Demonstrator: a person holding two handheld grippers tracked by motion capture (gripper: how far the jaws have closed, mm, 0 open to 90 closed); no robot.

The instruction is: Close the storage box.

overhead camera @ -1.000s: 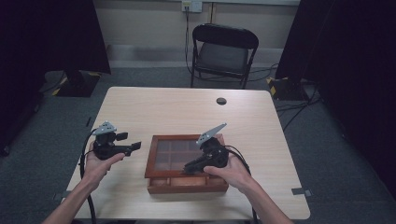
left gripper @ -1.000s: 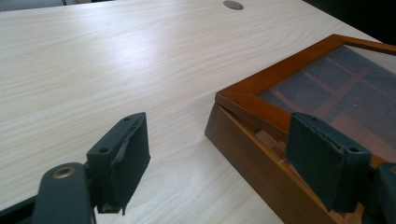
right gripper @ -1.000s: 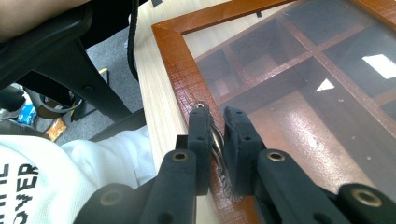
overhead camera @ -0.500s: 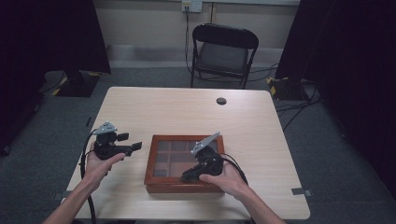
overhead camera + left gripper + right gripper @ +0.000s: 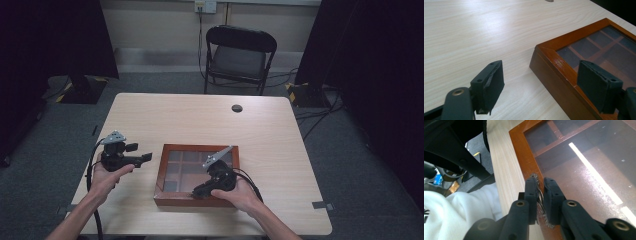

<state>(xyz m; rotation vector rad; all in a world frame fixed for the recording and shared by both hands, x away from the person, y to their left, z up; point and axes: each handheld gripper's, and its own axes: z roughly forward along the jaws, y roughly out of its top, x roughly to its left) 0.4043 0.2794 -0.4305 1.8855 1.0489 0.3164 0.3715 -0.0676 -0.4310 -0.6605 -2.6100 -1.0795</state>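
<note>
A wooden box (image 5: pixel 197 175) with a glass lid sat on the table (image 5: pixel 210 120), close to the person's side. Dark squares showed through the glass.

The right gripper (image 5: pixel 540 186) pointed down at the front rim of the box. Its jaws were nearly together, with a thin metal ring (image 5: pixel 539 197) from the front of the box between them. The jaws had just been opening a little, so I cannot tell if they pinched the ring tight. The wooden rim lay right past the tips, and the glass lay beyond them to one side.

The left gripper (image 5: pixel 541 82) hung just beside the box's left side. Its jaws were apart and held nothing. Bare table lay ahead of one jaw, and the box corner lay ahead of the other.

A small dark round thing (image 5: pixel 237 108) sat far off on the table. A black chair (image 5: pixel 240 55) stood behind the table.
</note>
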